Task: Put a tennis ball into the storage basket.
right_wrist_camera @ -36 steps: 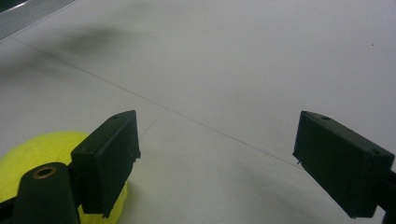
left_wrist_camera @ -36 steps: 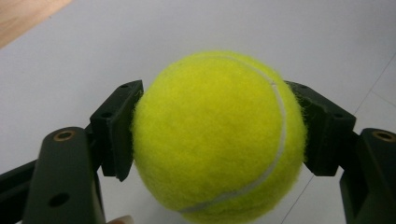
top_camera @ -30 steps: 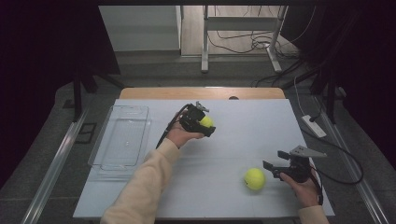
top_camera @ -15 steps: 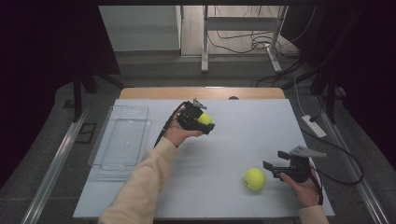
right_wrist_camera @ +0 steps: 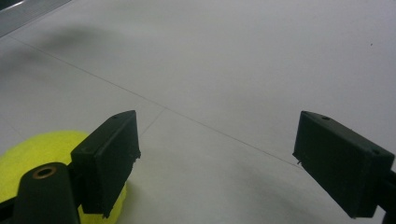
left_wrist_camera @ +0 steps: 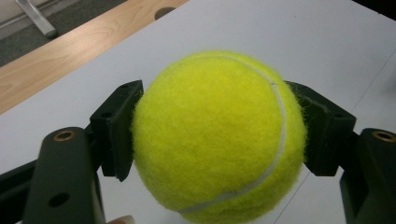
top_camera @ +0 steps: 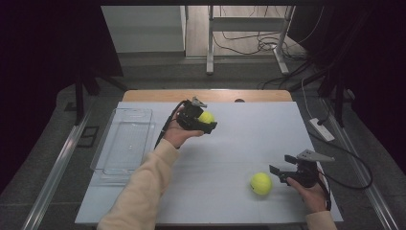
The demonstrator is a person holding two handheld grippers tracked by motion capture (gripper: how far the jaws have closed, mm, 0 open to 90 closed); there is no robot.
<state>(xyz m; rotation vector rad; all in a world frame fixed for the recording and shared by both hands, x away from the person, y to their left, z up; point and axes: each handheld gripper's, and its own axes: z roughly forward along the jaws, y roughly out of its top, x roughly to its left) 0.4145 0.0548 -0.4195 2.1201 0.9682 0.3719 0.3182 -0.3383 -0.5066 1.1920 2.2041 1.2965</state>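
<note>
two tennis balls (top_camera: pixel 207 116) (top_camera: pixel 261 183), one clear tray (top_camera: pixel 125 139)

Your held tennis ball (left_wrist_camera: pixel 219 135) is bright yellow with a white seam; the table (top_camera: pixel 249 134) is pale grey-white.

- The left gripper (top_camera: pixel 207 123) with the tennis ball (top_camera: pixel 206 117) clamped between its jaws has moved a little across the table since one second ago, toward about 11 o'clock, to the far side and slightly nearer the clear tray (top_camera: pixel 122 143).
- It also looks a bit higher above the white table (top_camera: pixel 230 143) than before.
- The left hand (top_camera: pixel 176 134) and its sleeve (top_camera: pixel 139 191) have shifted along with it, in the same direction.
</note>
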